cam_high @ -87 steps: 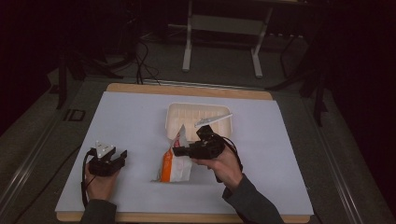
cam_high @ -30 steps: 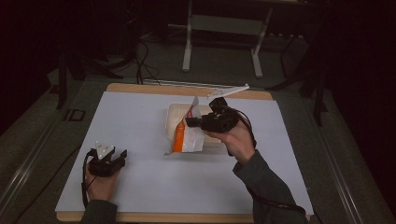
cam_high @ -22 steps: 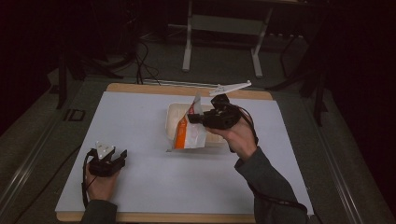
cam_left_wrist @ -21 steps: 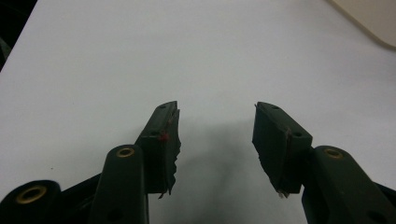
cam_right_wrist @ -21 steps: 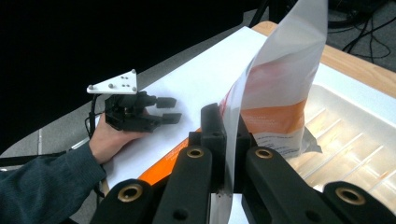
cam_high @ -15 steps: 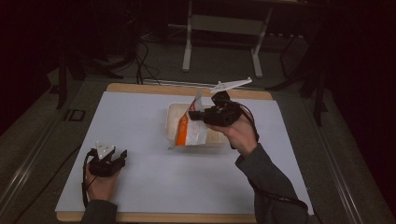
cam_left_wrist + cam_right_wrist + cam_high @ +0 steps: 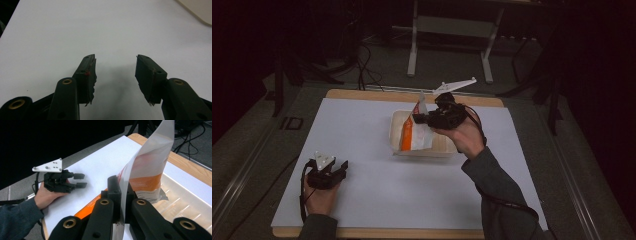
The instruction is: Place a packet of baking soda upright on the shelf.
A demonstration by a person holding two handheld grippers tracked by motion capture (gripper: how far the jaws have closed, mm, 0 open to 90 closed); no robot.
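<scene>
Partly jaw-hidden: packet (image 7: 145, 177) edge.

left gripper (image 7: 335, 169): jaws apart, low | right gripper (image 7: 421, 118): jaws clamped, raised

Packet (image 7: 147, 170): thin glossy plastic film, clear-to-white with an orange printed band, creased. Tray (image 7: 439, 147): pale, ribbed, matt, looks like moulded plastic. Table (image 7: 362, 135): smooth matt white sheet over a light wood edge. Both grippers: matt black plastic; left gripper (image 7: 116, 72) pads frayed and rough-edged; right gripper (image 7: 122, 192) with brass-coloured metal rivets
</scene>
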